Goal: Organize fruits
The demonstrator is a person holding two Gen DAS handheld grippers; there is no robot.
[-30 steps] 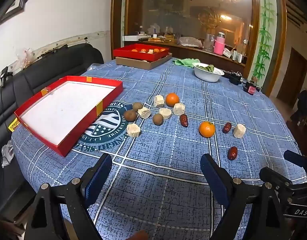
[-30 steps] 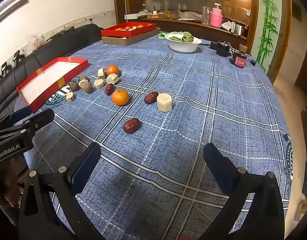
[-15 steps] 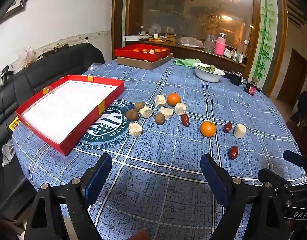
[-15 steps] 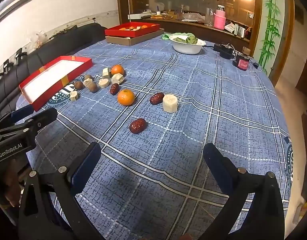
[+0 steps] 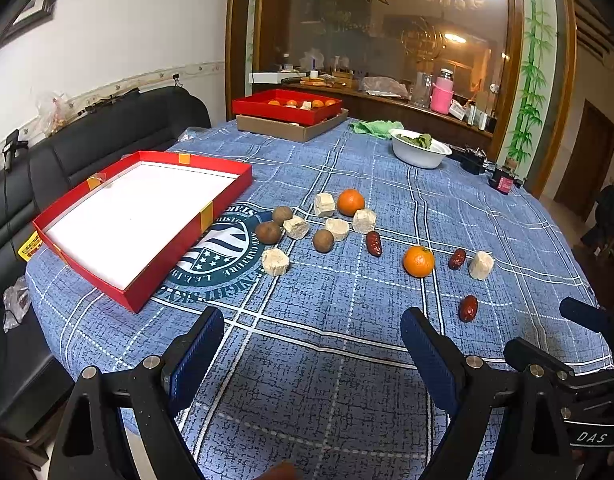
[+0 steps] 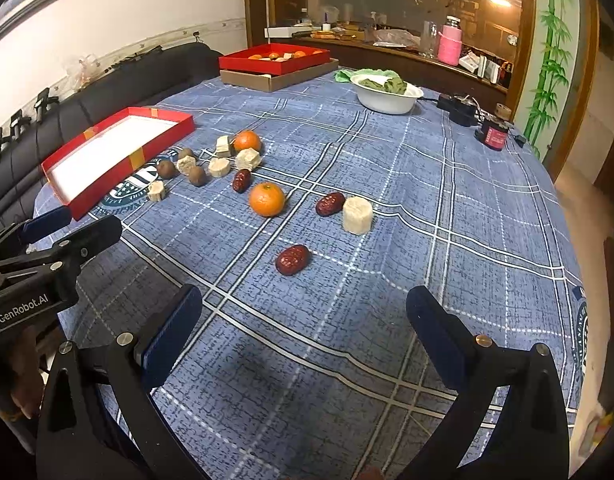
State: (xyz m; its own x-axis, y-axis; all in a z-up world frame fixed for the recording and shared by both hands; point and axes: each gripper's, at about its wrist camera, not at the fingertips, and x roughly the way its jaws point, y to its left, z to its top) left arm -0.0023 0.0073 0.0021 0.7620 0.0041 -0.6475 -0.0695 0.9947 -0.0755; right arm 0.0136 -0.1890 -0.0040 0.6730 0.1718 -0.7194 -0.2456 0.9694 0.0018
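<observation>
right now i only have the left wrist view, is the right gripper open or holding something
Observer: Open and empty. The right gripper has its fingers wide apart, with only tablecloth between them.
Operator: whats closest in front of it
Observer: A red date lies on the cloth just ahead, roughly centred between the fingers and touching nothing else.
Operator: anything on the right edge i cant see
Observer: Yes, part of a second printed emblem shows on the cloth at the far right edge.
</observation>
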